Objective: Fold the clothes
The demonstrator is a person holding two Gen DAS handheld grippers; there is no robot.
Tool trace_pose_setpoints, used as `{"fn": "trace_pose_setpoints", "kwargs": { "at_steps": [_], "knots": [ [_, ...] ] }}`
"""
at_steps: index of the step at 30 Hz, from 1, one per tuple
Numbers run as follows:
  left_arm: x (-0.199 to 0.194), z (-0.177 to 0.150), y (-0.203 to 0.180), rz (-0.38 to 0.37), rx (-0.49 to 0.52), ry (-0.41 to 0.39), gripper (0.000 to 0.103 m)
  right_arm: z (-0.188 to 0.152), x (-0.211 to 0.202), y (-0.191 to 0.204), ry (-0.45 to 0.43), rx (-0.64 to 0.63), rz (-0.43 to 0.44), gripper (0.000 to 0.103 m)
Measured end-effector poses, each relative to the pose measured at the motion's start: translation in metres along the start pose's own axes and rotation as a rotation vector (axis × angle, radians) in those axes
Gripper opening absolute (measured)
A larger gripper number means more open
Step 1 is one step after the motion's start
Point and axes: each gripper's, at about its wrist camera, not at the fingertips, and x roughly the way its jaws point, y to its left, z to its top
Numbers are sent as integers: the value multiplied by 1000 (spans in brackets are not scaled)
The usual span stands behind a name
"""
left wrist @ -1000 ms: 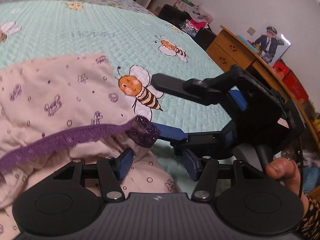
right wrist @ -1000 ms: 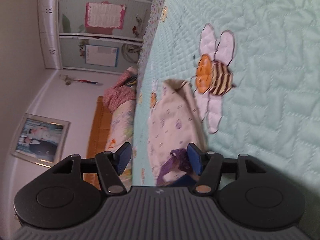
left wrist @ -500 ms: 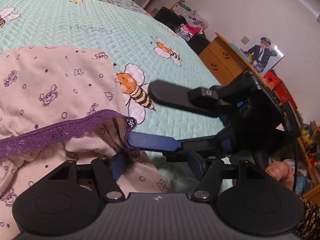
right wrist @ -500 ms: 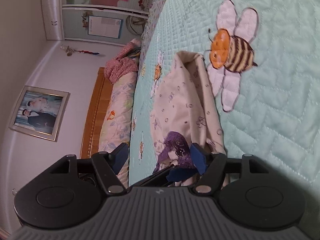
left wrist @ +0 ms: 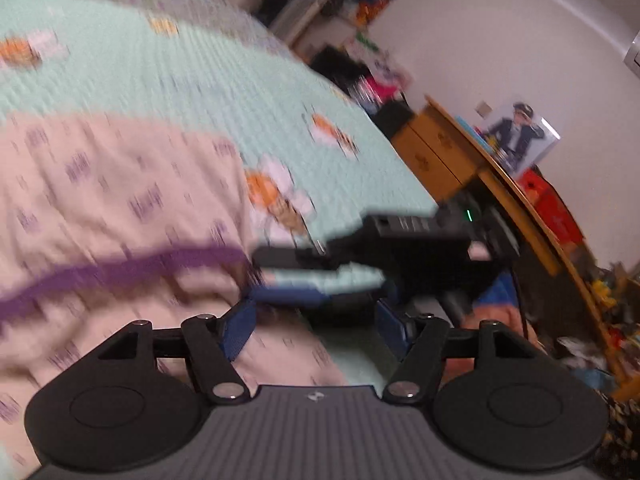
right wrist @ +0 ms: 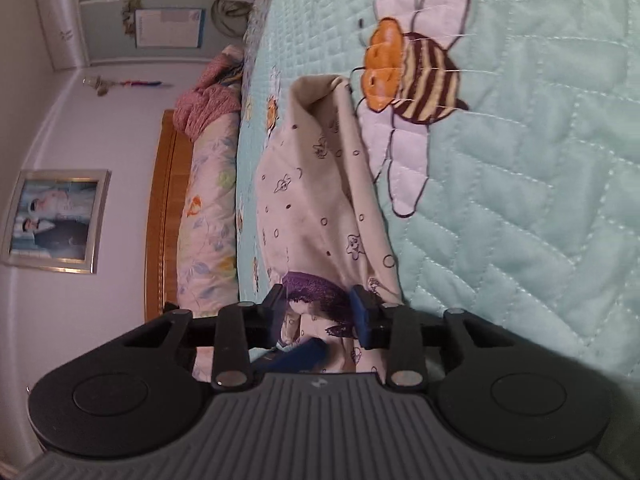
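Note:
A pale pink garment (left wrist: 112, 200) with small purple prints and a purple lace hem (left wrist: 132, 266) lies on a mint quilt; it also shows in the right wrist view (right wrist: 316, 200). My left gripper (left wrist: 312, 320) is open just above the garment's near corner. My right gripper (right wrist: 320, 308) has closed in on the purple lace corner (right wrist: 316, 292), which sits between its blue pads (right wrist: 360, 312). In the blurred left wrist view the right gripper (left wrist: 320, 276) reaches in from the right at the lace end.
The mint quilt (right wrist: 520, 200) carries bee patches (right wrist: 412, 76). A wooden dresser (left wrist: 460, 152) with a photo stands beyond the bed's edge. A wooden headboard (right wrist: 160, 216), pillows and a framed picture (right wrist: 56, 220) are at the far end.
The right gripper's jaws have narrowed around the lace corner. The left gripper has swung, blurring its view, and the garment lies flatter on the quilt.

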Motion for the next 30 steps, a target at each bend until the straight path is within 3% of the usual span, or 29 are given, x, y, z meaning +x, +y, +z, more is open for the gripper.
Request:
{"fn": "trace_pose_setpoints", "kwargs": {
  "at_steps": [4,8,10,13,14,15,18,20,23,26,29,30],
  "knots": [
    [4,19,-7,13,42,-42,68,-4,-6,-10,-51,91,45,35],
    [2,35,4,-70,-83,-129,69,-8,-5,-12,-66,86,20,24],
    [17,39,16,-96,-169,-71,69,-10,-3,-9,-63,52,-13,16],
    [43,35,36,42,-238,82,68,-14,-1,1,-47,-61,-77,6],
    [47,32,41,87,-226,109,54,-16,0,7,-40,-122,-108,2],
    [46,30,44,83,-214,106,51,-19,1,15,-28,-217,-153,0],
    [45,28,36,98,-122,121,51,-37,4,40,-9,-512,-249,0],
    [49,26,27,125,-35,133,51,-44,3,47,-10,-582,-276,0],
    [52,26,25,126,-21,132,53,-47,-11,50,-40,-551,-270,5],
    [50,27,42,62,-127,107,56,-50,-22,51,-96,-508,-233,32],
    [48,25,57,9,-219,84,56,-48,-19,46,-106,-472,-201,32],
    [47,24,59,-3,-241,78,56,-45,-15,40,-92,-452,-218,28]
  ]
}}
